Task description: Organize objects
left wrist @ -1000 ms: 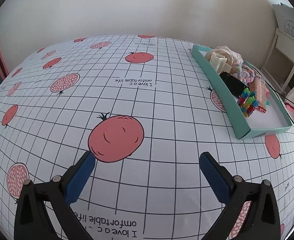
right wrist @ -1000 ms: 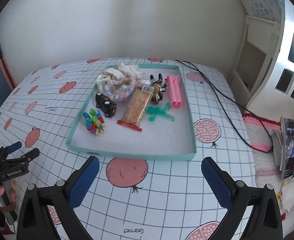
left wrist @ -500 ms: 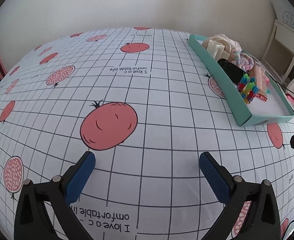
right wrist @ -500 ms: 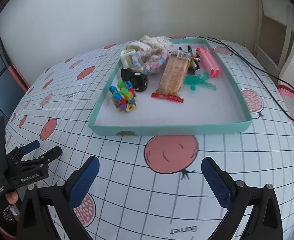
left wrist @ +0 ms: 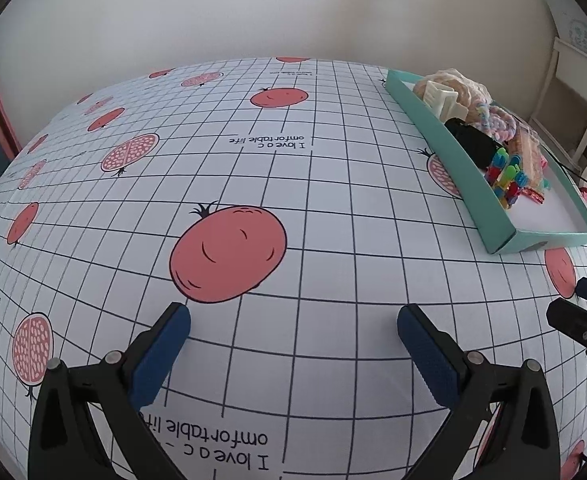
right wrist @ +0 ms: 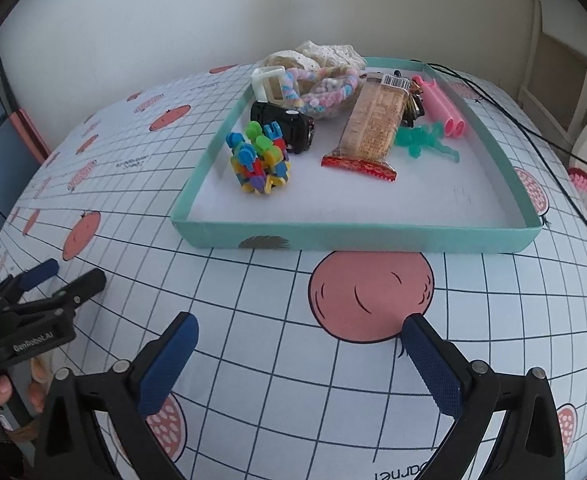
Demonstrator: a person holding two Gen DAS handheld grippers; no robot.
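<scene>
A teal tray (right wrist: 357,236) sits on the pomegranate-print tablecloth and holds a multicoloured block toy (right wrist: 259,158), a black toy car (right wrist: 283,124), a cracker packet (right wrist: 375,130), a green plastic figure (right wrist: 425,142), pink tubes (right wrist: 441,106), a pastel braided rope (right wrist: 325,88) and a white plastic piece (right wrist: 269,84). My right gripper (right wrist: 299,354) is open and empty, low over the cloth just in front of the tray. My left gripper (left wrist: 293,344) is open and empty over bare cloth, with the tray (left wrist: 469,184) at its far right.
A black cable (right wrist: 533,132) runs off the table's right side. A white shelf unit (right wrist: 565,80) stands to the right. The wall is behind the table. The left gripper shows at the left edge of the right wrist view (right wrist: 49,284).
The right gripper has moved lower and closer to the tray's front wall. The left gripper has shifted slightly; the right gripper now shows at its right edge.
</scene>
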